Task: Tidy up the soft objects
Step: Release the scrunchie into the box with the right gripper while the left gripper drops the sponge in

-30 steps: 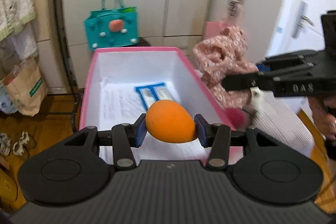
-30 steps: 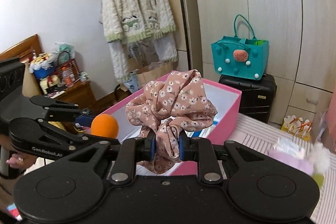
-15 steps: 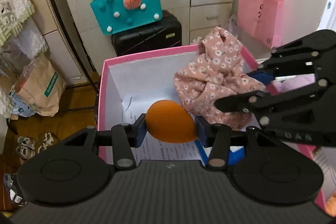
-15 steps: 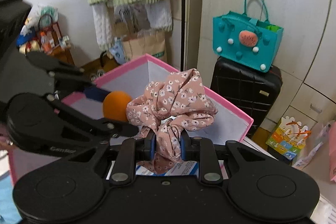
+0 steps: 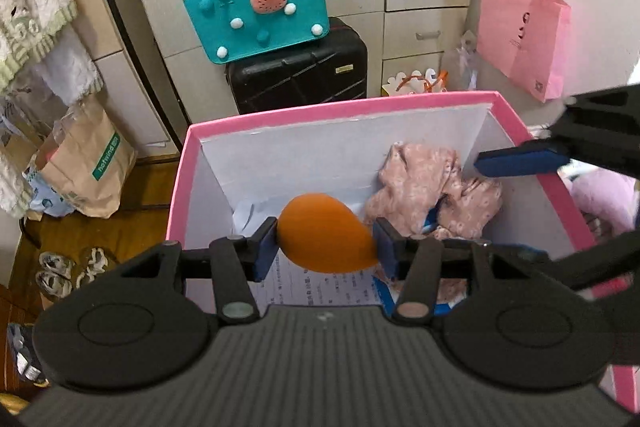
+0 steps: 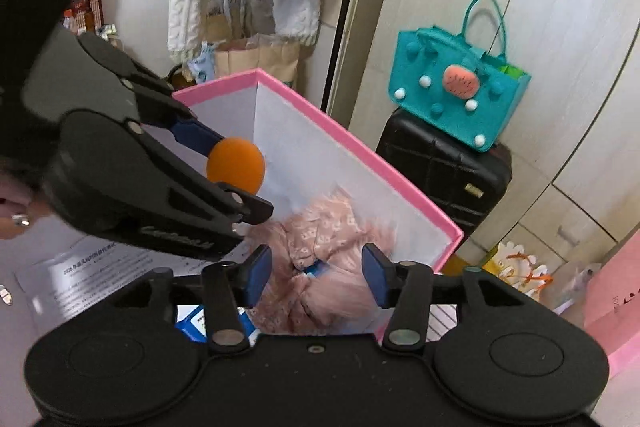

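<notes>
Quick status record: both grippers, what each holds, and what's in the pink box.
left gripper: shut on orange sponge, jaws just easing open, above pink box
right gripper: open, jaws just opened, nothing gripped
floral scrunchie: released, inside box, right side
box floor: printed paper

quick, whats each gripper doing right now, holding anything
Left gripper: jaws have just eased wider, still shut on the orange sponge.
Right gripper: jaws have just opened; the pink scrunchie lies loose in the pink box.
</notes>
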